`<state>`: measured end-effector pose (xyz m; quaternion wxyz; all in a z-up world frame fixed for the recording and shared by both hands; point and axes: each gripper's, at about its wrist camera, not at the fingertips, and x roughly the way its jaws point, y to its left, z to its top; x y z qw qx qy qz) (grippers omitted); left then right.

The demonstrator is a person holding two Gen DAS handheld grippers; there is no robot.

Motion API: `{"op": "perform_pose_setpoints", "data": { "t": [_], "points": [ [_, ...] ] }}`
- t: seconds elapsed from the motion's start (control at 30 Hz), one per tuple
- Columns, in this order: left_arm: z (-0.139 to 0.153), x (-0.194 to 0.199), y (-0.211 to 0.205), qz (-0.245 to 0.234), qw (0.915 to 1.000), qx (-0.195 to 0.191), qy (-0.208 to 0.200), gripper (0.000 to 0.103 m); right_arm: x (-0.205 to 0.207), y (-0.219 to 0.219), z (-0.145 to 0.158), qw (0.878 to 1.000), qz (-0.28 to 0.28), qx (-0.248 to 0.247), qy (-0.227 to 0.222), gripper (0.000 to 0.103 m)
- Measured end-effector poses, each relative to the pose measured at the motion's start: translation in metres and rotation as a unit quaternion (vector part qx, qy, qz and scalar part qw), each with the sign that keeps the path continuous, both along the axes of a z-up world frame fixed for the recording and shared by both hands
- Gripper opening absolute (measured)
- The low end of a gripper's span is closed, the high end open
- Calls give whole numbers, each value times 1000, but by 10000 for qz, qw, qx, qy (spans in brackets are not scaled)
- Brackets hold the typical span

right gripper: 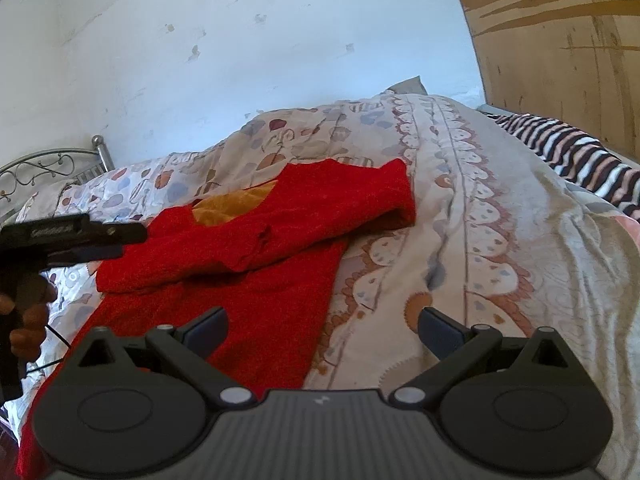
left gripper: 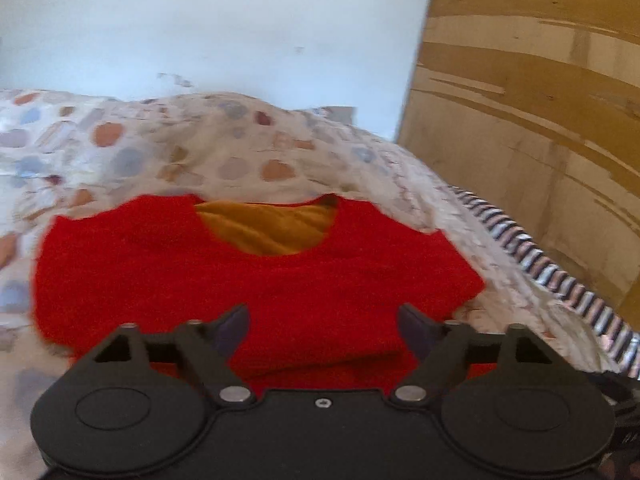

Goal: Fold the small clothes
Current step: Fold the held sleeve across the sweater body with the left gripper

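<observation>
A small red sweater [left gripper: 260,284] lies flat on the patterned bedcover [left gripper: 240,152], its mustard lining [left gripper: 268,228] showing at the neck opening. In the right wrist view the red sweater [right gripper: 256,248] has one side folded over its body, with the sleeve end toward the right. My left gripper [left gripper: 324,322] hovers over the sweater's near part, open, nothing between its fingers. It also shows from the side as the left gripper [right gripper: 134,236], held by a hand [right gripper: 28,320]. My right gripper [right gripper: 322,322] is open over the sweater's right edge and the bedcover [right gripper: 460,200].
A white wall [right gripper: 240,40] stands behind the bed. A wooden panel [left gripper: 520,120] rises at the right. A black-and-white striped cloth [right gripper: 568,160] lies along the bed's right side. A metal bed frame [right gripper: 48,168] shows at the far left.
</observation>
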<state>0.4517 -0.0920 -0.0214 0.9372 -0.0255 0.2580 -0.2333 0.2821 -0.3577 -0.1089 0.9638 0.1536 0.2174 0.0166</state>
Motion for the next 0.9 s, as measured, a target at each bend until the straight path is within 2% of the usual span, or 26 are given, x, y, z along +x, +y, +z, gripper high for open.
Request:
{"op": "perform_pose_setpoints", "data": {
  "t": [0.1,0.17,0.3,0.43,0.53,0.67,0.77,0.87,0.9],
  "points": [
    [2,-1,25,551,9983,196,30,93,12,5,6,9998,135,-70,-92,103],
    [3,-1,45,1048,9938,367,52,99,26,11,11,9994,268,-174,-108,103],
    [3,5,89,1968,9768,843,71,102,60,25,20,9982,393,-457,-24,103],
    [-14,20,125,2477,9534,1722,29,102,97,40,26,9968,402,-692,40,103],
    [-31,31,137,2473,9451,2135,65,102,123,47,25,9966,387,-722,110,103],
    [-54,47,133,2122,9474,2394,38,100,145,59,22,9961,497,-721,88,103],
    [-66,59,119,1931,9459,2597,-236,99,155,67,16,9950,584,-798,131,103],
    [-66,69,112,1979,9448,2569,-462,96,160,73,6,9937,625,-898,245,103],
    [-64,74,113,2024,9464,2471,-470,91,161,74,2,9934,635,-909,278,103]
  ]
}}
